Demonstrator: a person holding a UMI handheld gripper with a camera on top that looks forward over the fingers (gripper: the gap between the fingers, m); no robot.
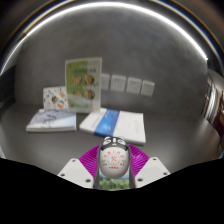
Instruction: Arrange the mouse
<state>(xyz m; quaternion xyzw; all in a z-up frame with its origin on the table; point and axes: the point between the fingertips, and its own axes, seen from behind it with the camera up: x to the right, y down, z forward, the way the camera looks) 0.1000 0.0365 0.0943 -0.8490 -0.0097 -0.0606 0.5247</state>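
A white mouse with red print and a dark front end sits between my two fingers. Both purple pads press on its sides, so my gripper is shut on it. I hold it above the grey tabletop. The mouse's underside is hidden.
Beyond the fingers, a blue-and-white booklet lies on the table, with a flat book to its left. Two picture books stand against the back wall. Wall sockets show behind.
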